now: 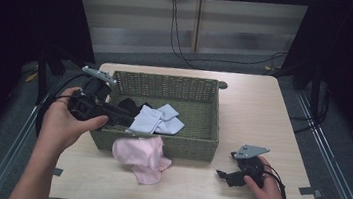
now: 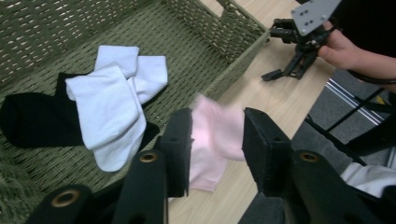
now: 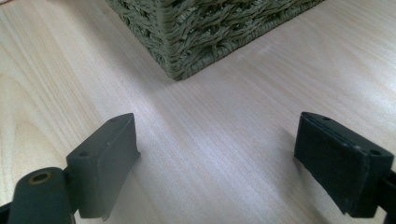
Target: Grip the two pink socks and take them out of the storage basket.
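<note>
Left claw [image 2: 215, 140], jaws parted, has let the pink sock [image 1: 140, 157] drape from basket [image 1: 211, 128] rim onto tabletop [image 1: 253, 118].

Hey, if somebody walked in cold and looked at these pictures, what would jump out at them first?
Probably the pink cloth, draped from the front rim of the green woven basket down onto the wooden table. Next, the white socks lying on black socks inside the basket, with the left claw open over them.
</note>
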`<state>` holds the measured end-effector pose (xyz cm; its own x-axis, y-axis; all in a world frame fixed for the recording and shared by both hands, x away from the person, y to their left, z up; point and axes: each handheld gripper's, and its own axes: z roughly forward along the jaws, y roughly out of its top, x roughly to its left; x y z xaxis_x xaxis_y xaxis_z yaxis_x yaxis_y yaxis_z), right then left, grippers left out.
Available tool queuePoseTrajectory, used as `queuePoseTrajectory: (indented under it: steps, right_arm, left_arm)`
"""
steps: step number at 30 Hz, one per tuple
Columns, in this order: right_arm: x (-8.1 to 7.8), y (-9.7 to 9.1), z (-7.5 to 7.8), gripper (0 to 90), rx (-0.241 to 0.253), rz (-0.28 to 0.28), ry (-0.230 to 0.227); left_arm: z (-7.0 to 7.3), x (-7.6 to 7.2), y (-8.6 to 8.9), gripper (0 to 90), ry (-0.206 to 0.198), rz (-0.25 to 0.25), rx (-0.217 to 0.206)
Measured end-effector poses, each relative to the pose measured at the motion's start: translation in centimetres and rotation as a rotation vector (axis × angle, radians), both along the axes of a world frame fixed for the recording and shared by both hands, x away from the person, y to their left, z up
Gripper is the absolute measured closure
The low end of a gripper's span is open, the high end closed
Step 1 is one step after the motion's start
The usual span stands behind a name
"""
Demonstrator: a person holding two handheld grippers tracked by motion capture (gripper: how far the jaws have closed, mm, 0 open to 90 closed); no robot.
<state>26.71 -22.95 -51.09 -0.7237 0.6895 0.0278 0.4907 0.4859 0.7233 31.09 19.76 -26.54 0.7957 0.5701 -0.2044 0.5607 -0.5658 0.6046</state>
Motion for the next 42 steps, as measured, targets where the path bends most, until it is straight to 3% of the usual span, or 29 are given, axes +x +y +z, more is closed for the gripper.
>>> queuePoseTrajectory:
  steps: [9, 16, 32, 37, 40, 42]
  right_arm:
    - [0.0, 0.0, 0.0, 12.6, 0.000, -0.001, 0.001]
    - [0.0, 0.0, 0.0, 12.5, 0.000, -0.001, 0.001]
    - [0.0, 0.0, 0.0, 12.5, 0.000, 0.000, 0.000]
    - [0.0, 0.0, 0.0, 12.5, 0.000, -0.002, 0.001]
    - [0.0, 0.0, 0.0, 12.5, 0.000, -0.001, 0.000]
    - [0.0, 0.0, 0.0, 12.5, 0.001, -0.001, 0.001]
  left_arm:
    - [-2.6, 0.1, 0.8, 48.8, -0.042, 0.019, 0.031]
    - [-4.5, -0.4, 1.3, 46.4, -0.058, 0.012, 0.024]
    - [-10.0, -1.9, 2.3, 39.8, -0.080, 0.053, 0.040]
    - [-11.9, -2.2, 2.2, 38.3, -0.052, 0.061, 0.025]
    - [-12.7, -1.9, 2.0, 37.7, -0.027, 0.034, 0.054]
    - [-12.8, -1.9, 2.0, 36.4, -0.029, 0.044, 0.047]
